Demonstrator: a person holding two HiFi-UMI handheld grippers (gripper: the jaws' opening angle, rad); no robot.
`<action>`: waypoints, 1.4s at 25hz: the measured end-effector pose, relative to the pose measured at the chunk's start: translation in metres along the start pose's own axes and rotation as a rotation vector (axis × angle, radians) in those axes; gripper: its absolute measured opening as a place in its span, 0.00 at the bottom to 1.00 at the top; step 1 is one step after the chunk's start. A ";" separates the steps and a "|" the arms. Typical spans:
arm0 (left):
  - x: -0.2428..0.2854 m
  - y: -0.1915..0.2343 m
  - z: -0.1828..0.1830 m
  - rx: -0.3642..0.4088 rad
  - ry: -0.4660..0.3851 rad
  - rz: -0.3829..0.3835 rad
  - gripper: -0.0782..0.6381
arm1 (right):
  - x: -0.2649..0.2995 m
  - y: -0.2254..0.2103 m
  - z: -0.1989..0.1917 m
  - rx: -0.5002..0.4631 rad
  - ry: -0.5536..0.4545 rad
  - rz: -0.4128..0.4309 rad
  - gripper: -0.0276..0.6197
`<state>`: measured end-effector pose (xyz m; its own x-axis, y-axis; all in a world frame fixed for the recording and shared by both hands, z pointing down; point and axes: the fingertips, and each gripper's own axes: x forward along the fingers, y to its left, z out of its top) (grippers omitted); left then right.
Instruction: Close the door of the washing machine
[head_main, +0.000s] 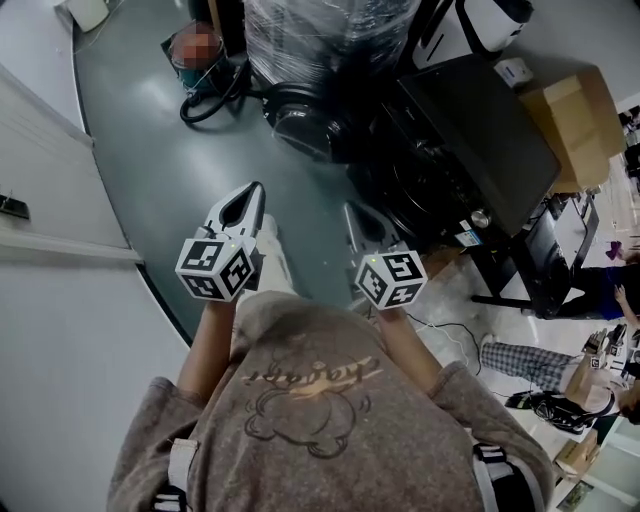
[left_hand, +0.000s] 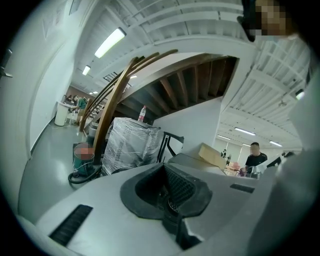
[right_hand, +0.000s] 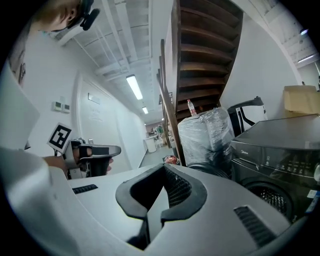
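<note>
The dark washing machine (head_main: 480, 150) stands ahead and to my right, its top seen from above. Its round door (head_main: 300, 115) looks swung open, out over the floor at the machine's left. In the right gripper view the machine's front (right_hand: 272, 150) and its drum opening (right_hand: 272, 197) show at the right. My left gripper (head_main: 250, 195) is shut and empty, pointing over the grey floor short of the door. My right gripper (head_main: 352, 215) is also shut and empty, close to the machine's front corner. The left gripper (right_hand: 92, 152) shows in the right gripper view too.
A plastic-wrapped stack (head_main: 330, 35) stands beyond the door, by a wooden staircase (right_hand: 200, 55). A bucket with a black hose (head_main: 200, 60) sits on the floor at the far left. A white wall (head_main: 40, 200) runs along my left. A cardboard box (head_main: 575, 120) and people are at the right.
</note>
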<state>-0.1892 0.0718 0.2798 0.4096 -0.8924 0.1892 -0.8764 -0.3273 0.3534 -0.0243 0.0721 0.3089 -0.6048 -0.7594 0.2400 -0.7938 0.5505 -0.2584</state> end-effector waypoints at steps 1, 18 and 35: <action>0.009 0.009 0.004 0.000 0.004 -0.007 0.11 | 0.012 -0.002 0.002 -0.002 0.004 0.000 0.03; 0.162 0.151 0.095 0.015 0.089 -0.187 0.11 | 0.216 -0.026 0.073 0.016 0.001 -0.094 0.03; 0.227 0.155 0.111 0.011 0.100 -0.259 0.11 | 0.255 -0.075 0.097 0.050 -0.029 -0.138 0.03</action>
<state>-0.2604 -0.2159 0.2764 0.6429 -0.7436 0.1840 -0.7417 -0.5442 0.3921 -0.1127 -0.1961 0.2981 -0.4878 -0.8364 0.2499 -0.8645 0.4229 -0.2717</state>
